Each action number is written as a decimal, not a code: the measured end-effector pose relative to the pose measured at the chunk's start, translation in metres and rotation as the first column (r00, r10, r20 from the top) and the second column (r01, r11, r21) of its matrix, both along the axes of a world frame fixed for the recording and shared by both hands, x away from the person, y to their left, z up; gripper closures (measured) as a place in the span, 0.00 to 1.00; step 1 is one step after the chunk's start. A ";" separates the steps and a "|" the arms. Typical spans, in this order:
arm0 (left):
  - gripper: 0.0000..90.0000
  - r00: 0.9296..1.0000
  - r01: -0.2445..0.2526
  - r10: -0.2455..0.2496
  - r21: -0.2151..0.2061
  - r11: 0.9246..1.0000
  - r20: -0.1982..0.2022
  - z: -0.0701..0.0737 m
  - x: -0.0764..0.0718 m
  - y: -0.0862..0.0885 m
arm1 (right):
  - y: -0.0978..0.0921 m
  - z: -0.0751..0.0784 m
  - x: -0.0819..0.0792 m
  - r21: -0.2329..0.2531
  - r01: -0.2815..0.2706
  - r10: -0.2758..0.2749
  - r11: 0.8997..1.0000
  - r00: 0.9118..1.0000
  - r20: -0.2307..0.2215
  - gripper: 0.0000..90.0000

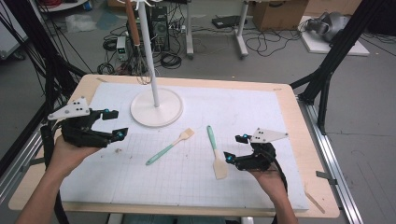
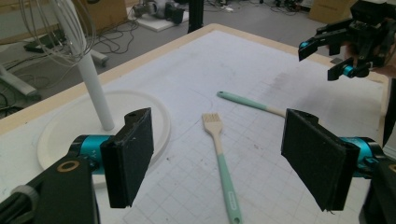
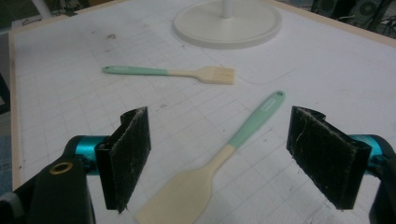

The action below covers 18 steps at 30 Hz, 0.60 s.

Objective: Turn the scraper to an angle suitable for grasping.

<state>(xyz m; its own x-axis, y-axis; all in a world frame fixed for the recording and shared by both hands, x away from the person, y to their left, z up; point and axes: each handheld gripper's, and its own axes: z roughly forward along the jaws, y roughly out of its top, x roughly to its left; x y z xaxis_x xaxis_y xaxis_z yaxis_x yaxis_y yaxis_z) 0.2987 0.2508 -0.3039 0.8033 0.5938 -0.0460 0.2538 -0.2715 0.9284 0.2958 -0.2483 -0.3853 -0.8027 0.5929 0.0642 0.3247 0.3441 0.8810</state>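
Lying flat on the mat just left of the right gripper [image 1: 236, 148], the spatula [image 3: 219, 161] was framed between jaws spread wide and empty. It was judged light, its blade soft, best pinched on the stiff green handle. The left gripper [image 1: 114, 125], also released, was held far left.

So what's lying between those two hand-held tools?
In the high view, a mint-handled cream brush and a mint-handled cream spatula lie between them.

I count on worktop [image 1: 289, 100]: 1 spatula [image 1: 215, 151], 1 brush [image 1: 169, 146], 1 stand [image 1: 155, 106] with 1 whisk [image 1: 140, 56]; 2 grippers [image 1: 108, 125] [image 1: 236, 148].
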 end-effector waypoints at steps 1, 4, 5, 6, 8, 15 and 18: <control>0.28 1.000 -0.004 0.004 0.000 1.000 -0.002 -0.002 0.000 0.001 | 0.000 0.000 0.000 0.005 -0.001 0.001 1.000 1.000 -0.002 0.23; 0.27 1.000 -0.013 0.013 -0.004 1.000 -0.010 -0.007 -0.001 0.004 | -0.001 0.000 0.000 0.011 0.004 -0.004 1.000 1.000 -0.009 0.23; 0.26 1.000 -0.015 0.015 0.001 1.000 -0.011 -0.008 -0.002 0.004 | -0.001 -0.001 0.000 0.009 0.006 -0.006 1.000 1.000 -0.010 0.23; 0.26 1.000 -0.020 0.020 0.006 1.000 -0.015 -0.009 -0.002 0.004 | -0.001 -0.001 0.000 0.009 0.005 -0.005 1.000 1.000 -0.010 0.23; 0.26 1.000 -0.022 0.022 0.013 1.000 -0.016 -0.012 -0.002 0.004 | -0.001 -0.001 0.000 0.009 0.007 -0.007 1.000 1.000 -0.008 0.23; 0.20 1.000 -0.018 0.019 0.025 1.000 -0.014 -0.019 -0.001 0.001 | 0.000 -0.001 0.003 0.005 0.008 -0.008 1.000 1.000 -0.007 0.23; 0.18 1.000 -0.025 0.025 0.026 0.999 -0.017 -0.023 0.000 0.000 | 0.001 -0.002 0.003 -0.015 0.009 -0.009 1.000 1.000 -0.013 0.22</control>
